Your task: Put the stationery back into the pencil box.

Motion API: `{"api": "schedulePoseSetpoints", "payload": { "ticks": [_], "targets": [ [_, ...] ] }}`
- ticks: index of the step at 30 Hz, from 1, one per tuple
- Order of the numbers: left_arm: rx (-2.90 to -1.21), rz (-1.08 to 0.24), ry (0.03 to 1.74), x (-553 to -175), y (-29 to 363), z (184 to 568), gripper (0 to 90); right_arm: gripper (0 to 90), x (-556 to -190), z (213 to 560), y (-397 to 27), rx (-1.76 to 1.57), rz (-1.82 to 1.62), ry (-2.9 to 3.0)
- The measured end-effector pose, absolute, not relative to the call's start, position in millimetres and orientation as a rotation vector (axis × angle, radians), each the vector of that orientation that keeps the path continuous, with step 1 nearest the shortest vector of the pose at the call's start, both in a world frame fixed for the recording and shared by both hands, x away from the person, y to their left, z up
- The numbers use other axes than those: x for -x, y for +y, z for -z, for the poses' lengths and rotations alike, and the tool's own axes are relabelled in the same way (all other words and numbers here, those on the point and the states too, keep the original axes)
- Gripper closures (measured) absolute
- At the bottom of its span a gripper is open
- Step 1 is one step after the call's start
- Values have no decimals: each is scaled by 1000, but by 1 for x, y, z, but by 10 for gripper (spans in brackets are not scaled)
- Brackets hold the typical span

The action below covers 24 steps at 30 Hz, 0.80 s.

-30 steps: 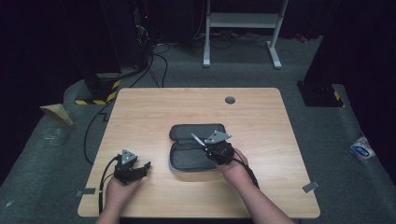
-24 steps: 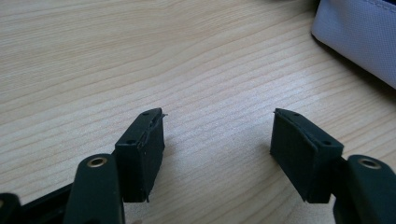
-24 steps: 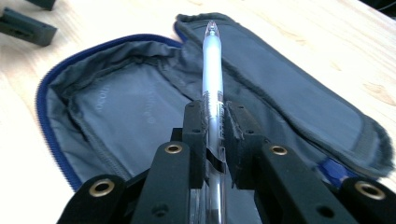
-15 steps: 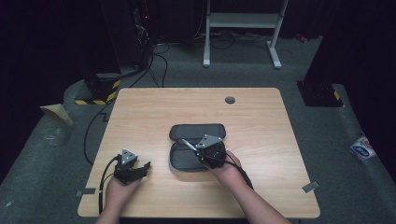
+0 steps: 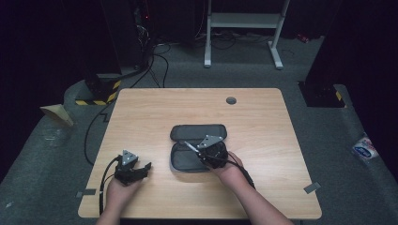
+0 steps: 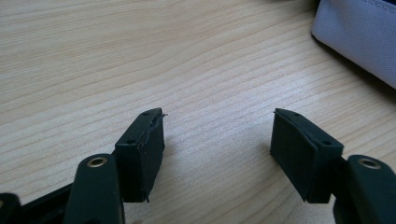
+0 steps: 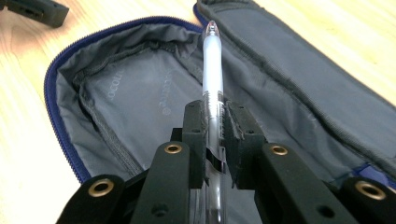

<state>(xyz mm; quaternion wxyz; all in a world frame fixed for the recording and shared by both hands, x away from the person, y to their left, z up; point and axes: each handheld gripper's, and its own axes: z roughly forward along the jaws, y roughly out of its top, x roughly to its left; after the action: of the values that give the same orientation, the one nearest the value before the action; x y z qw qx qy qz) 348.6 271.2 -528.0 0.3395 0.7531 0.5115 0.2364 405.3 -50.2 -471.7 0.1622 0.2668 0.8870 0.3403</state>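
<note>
Grey fabric pencil case (image 5: 197, 140) lies unzipped mid-table, and my right gripper (image 7: 214, 109) hangs over its open half, clamped on a clear pen (image 7: 212, 60).

From the right gripper view I see the pen's tip pointing along the jaws over the lining; its lower end runs under the gripper body and off the bottom edge, so I can't see how long it is. My left gripper (image 6: 217, 135) sits low over bare table (image 5: 263, 112) with jaws apart and nothing between them; a pale corner of the case (image 6: 359, 32) is cut off at that view's upper right. In the high view the pen (image 5: 190, 146) is a thin sliver.
</note>
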Motion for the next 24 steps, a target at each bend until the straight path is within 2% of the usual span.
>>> {"api": "schedulePoseSetpoints", "payload": {
  "ticks": [14,17,24],
  "targets": [
    [-1962,-614,1332,-349,271,528,350,778,-405,479,-44,-740,-964,2576],
    [-1961,-615,1332,-349,271,528,350,724,-404,479,-43,-745,-977,2572],
    [-1962,-614,1332,-349,271,528,350,710,-405,476,-45,-772,-994,2556]
  ]
}}
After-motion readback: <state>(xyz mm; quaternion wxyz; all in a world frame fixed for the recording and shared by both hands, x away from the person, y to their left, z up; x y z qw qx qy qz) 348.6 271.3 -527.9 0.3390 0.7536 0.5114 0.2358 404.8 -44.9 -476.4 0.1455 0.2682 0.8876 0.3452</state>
